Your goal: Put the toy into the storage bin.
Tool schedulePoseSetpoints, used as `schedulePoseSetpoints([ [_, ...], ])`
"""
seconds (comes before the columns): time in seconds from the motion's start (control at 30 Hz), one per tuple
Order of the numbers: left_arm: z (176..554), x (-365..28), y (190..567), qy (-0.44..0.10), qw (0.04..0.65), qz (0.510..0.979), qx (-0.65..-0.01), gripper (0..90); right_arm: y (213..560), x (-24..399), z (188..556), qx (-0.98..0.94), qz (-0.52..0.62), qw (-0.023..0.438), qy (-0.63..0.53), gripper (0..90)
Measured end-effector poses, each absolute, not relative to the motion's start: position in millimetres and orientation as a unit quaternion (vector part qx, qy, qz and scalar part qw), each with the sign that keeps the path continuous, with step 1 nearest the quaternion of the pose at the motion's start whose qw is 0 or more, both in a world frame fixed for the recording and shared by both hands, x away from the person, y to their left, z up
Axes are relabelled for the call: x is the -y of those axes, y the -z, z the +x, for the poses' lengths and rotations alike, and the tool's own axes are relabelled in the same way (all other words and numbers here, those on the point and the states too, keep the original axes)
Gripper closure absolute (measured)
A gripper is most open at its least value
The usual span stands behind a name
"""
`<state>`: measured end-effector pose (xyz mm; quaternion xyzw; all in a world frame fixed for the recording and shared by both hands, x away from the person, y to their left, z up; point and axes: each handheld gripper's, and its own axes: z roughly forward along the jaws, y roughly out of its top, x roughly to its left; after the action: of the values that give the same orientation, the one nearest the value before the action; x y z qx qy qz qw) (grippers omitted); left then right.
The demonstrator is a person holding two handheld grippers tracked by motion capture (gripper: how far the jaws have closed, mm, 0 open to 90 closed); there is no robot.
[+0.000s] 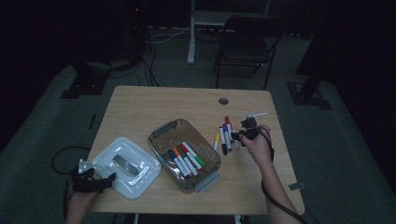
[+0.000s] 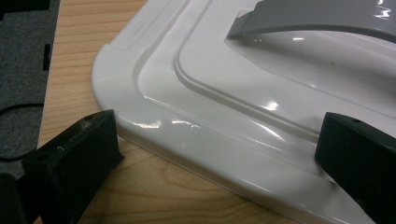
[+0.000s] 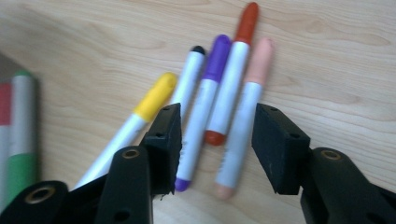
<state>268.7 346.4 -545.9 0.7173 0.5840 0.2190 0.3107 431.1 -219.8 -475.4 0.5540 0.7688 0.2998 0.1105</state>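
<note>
The right gripper has its jaws partly open over loose markers near the table's right edge, the purple, red and peach ones between them, no pad pressing any. The left gripper stands wide open astride the rim of the white lid at the front left corner, gripping nothing. The bin lies mid-table between them, holding more markers
</note>
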Motion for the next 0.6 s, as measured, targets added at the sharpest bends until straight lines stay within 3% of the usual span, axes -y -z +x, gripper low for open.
schedulePoseSetpoints([
  [0.6, 268.7, -346.4, 546.0, -0.219, 0.311, 0.717, -0.584, 0.5, 509.3, 222.4, 471.3, -0.755, 0.6, 0.102, -0.244, 59.7],
])
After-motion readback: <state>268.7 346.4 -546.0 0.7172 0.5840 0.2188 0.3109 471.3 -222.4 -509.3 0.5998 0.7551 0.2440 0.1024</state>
